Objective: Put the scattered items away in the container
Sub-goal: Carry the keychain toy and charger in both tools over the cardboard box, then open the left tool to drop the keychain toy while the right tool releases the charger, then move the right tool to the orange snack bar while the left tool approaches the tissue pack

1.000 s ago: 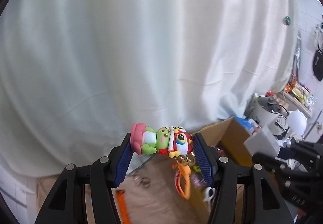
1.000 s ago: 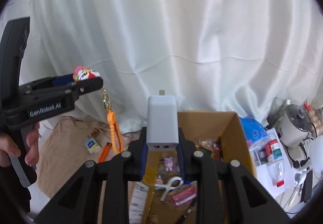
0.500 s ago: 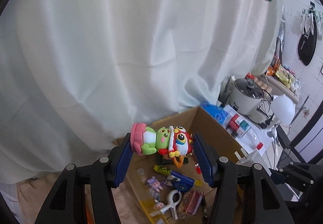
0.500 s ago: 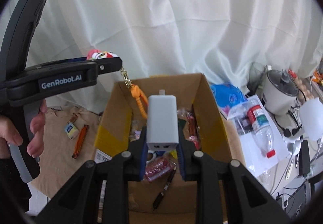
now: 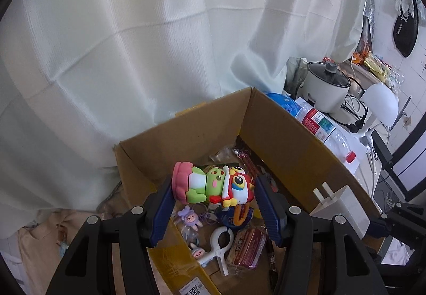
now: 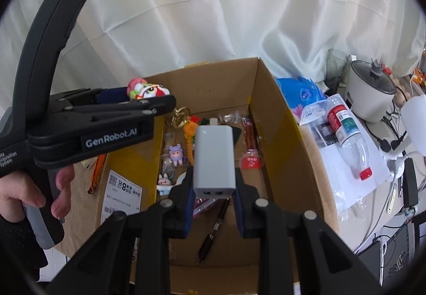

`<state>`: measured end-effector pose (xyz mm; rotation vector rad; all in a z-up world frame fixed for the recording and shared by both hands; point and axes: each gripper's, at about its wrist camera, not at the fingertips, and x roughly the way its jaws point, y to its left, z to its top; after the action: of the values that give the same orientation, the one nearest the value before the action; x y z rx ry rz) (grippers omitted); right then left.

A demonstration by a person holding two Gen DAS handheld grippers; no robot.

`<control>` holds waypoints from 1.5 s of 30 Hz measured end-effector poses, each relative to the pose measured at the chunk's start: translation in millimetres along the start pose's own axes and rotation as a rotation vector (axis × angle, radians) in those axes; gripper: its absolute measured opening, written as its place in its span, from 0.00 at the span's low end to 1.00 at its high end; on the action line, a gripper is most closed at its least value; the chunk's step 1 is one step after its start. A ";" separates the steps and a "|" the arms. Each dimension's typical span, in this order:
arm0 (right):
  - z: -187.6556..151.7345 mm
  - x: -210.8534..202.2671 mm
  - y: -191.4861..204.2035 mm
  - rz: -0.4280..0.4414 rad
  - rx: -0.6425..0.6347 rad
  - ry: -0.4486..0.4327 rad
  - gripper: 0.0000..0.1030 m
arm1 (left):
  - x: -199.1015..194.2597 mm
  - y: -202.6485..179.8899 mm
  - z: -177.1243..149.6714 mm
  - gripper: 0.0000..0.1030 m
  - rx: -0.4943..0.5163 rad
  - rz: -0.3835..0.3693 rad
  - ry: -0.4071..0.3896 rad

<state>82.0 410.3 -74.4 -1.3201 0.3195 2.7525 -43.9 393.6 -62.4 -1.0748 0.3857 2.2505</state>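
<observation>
Cardboard box (image 6: 282, 140) rim lies below both loaded grippers, interior half-filled.

You have a tan cloth (image 6: 316, 175) underfoot, and the cardboard box (image 6: 277, 135) sits on it. A plastic bottle (image 6: 348, 140) on white paper (image 6: 372, 170) lies just beside the box.

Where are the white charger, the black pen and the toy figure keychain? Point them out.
white charger (image 6: 214, 159): right wrist view, middle of its front face.
black pen (image 6: 214, 228): right wrist view, mid-barrel, on the box floor.
toy figure keychain (image 5: 213, 184): left wrist view, green body.
</observation>
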 end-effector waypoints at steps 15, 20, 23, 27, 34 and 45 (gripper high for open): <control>-1.4 5.3 2.6 -0.037 -0.032 0.025 0.39 | -0.7 9.0 0.8 0.58 -0.002 0.014 0.014; 1.8 -3.7 6.2 -0.039 -0.053 -0.010 0.74 | -0.1 8.5 2.5 0.58 0.013 0.029 0.014; 3.2 -7.2 7.0 -0.042 -0.060 -0.019 0.77 | -5.1 9.8 5.9 0.72 0.005 0.029 -0.014; 1.8 -8.6 3.5 -0.045 -0.043 -0.014 0.78 | -8.2 11.8 9.1 0.99 -0.008 0.026 -0.018; -2.8 -8.1 -0.7 -0.054 -0.019 -0.002 0.78 | -10.4 14.4 7.6 0.99 -0.007 0.033 -0.001; 1.5 -16.8 18.1 -0.049 -0.065 -0.019 0.78 | -33.9 34.2 1.3 0.99 -0.047 0.059 -0.033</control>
<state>88.6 393.4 -57.6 -1.2965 0.1953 2.7548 -50.0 354.3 -35.2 -1.0620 0.3569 2.3365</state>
